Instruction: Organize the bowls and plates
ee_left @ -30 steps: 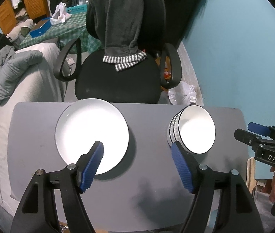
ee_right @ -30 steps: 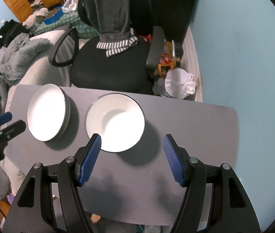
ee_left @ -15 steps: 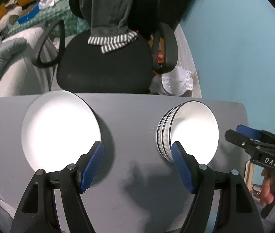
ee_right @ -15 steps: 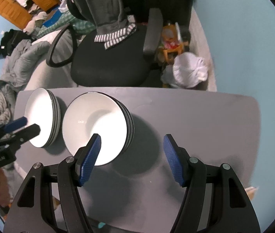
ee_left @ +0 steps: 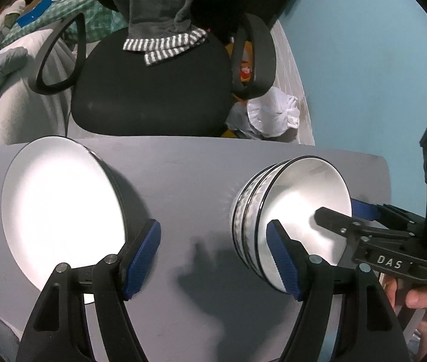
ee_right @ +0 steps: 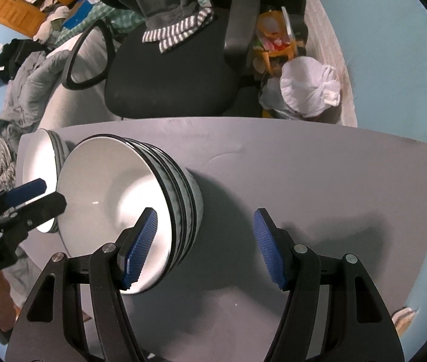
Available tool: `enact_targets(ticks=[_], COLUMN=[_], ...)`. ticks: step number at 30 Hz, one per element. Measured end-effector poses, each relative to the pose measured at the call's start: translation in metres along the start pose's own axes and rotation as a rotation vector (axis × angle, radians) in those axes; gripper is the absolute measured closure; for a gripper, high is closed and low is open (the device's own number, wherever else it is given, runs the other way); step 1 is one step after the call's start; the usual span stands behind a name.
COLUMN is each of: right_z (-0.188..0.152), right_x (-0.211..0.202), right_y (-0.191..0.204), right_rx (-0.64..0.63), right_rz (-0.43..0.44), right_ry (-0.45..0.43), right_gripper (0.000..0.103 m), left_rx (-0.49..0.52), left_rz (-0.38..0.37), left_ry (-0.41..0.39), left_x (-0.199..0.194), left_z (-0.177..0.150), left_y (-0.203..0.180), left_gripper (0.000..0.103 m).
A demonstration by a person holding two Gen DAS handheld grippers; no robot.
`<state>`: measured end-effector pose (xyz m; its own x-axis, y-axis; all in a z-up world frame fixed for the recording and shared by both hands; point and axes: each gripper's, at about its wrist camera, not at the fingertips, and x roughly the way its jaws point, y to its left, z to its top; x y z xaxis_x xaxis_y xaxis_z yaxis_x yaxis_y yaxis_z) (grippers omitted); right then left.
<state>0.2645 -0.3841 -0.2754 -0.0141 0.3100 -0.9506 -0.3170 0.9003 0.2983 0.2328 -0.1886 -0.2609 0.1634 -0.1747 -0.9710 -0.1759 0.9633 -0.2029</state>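
Observation:
A stack of white plates (ee_left: 59,208) lies at the left of the grey table (ee_left: 183,169), and a stack of dark-rimmed white bowls (ee_left: 292,211) stands to its right. My left gripper (ee_left: 213,229) is open, hanging above bare table between the two stacks with nothing in it. In the right wrist view the bowls (ee_right: 117,193) and the plates (ee_right: 37,163) sit at left. My right gripper (ee_right: 204,215) is open; its left finger hangs over the top bowl's inside, its right finger over the table, so the stack's right rim lies between the jaws, untouched.
A black office chair (ee_left: 153,90) with a grey garment draped over it stands behind the table's far edge. A white plastic bag (ee_left: 273,114) and toys lie on the floor by the blue wall. The table's right half (ee_right: 319,181) is bare.
Both grippers have sunk towards the table and tipped further down; plates and bowls loom larger. The right gripper has come over the bowl stack's right rim.

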Motion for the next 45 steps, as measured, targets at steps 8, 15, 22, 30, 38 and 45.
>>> enact_targets(ticks=[8,15,22,30,38,45], right_z=[0.002,0.002,0.001,0.003,0.004,0.001], right_x=[0.007,0.013,0.017,0.016,0.018,0.017], right_y=[0.002,0.0,-0.003,-0.001,0.002,0.004], right_rx=[0.0,0.016,0.03,0.028,0.039,0.014], right_rz=[0.031,0.052,0.071,0.098,0.131,0.123], right_ry=[-0.001,0.002,0.014,0.022,0.034,0.02], right_gripper=[0.038,0.038,0.051,0.066,0.075,0.075], left_rx=[0.035,0.041,0.022,0.056,0.075,0.084], left_rz=[0.028,0.039,-0.006,-0.068,-0.079,-0.091], left_ry=[0.064,0.099,0.097,0.108,0.104,0.113], left_x=[0.027,0.039,0.04,0.043,0.043,0.043], left_z=[0.005,0.008,0.011,0.011,0.011,0.012], left_y=[-0.009,-0.007,-0.008,-0.016,-0.019,-0.019], left_gripper=[0.029,0.035,0.048,0.074,0.079,0.079])
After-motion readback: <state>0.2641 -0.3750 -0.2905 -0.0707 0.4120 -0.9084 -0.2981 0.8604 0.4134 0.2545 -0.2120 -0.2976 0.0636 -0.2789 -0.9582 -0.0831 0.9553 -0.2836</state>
